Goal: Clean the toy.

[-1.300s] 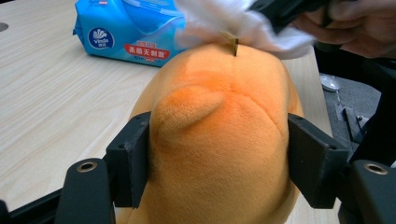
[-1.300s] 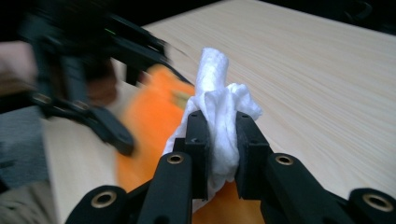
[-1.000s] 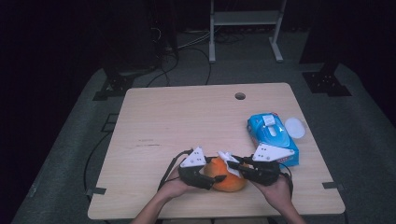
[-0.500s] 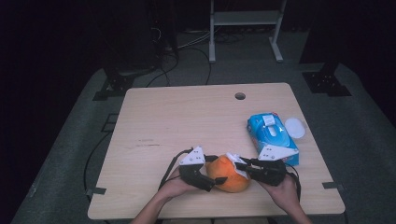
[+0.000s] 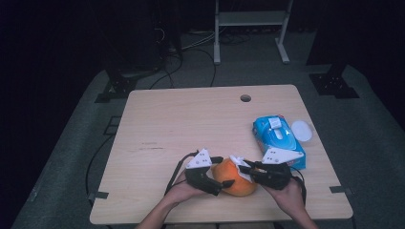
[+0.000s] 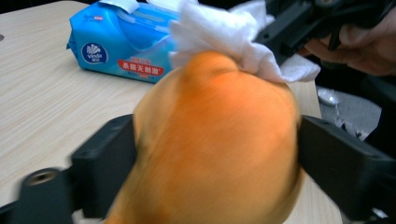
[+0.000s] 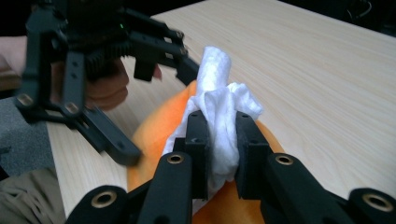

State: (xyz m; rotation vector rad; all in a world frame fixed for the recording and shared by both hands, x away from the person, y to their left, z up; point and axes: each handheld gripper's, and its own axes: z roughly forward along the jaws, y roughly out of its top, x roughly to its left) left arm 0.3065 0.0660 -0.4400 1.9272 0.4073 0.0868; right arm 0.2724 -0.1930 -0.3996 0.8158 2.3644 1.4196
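Observation:
A soft, rounded orange thing point(image 5: 237, 181) lies near the table's front edge. My left gripper point(image 5: 223, 172) has it between its jaws, which have just been opening and now stand wide on either side of it point(image 6: 215, 140). I cannot see them squeezing it. My right gripper point(image 7: 219, 140) is shut on a crumpled white wipe point(image 7: 217, 93) and holds it against the top of the orange thing point(image 7: 154, 126). The left gripper view has that wipe point(image 6: 219, 37) on the orange thing's far end.
A blue pack of wet wipes point(image 5: 277, 136) lies right of the hands, with a round white lid point(image 5: 302, 130) beside it. The wooden table point(image 5: 191, 119) has a small hole point(image 5: 245, 98) near its far edge. A metal stand and cables are on the dark floor beyond.
The left gripper's jaws have spread wider around the orange thing. Both hands have stayed nearly in place, with the wipe still on the orange thing.

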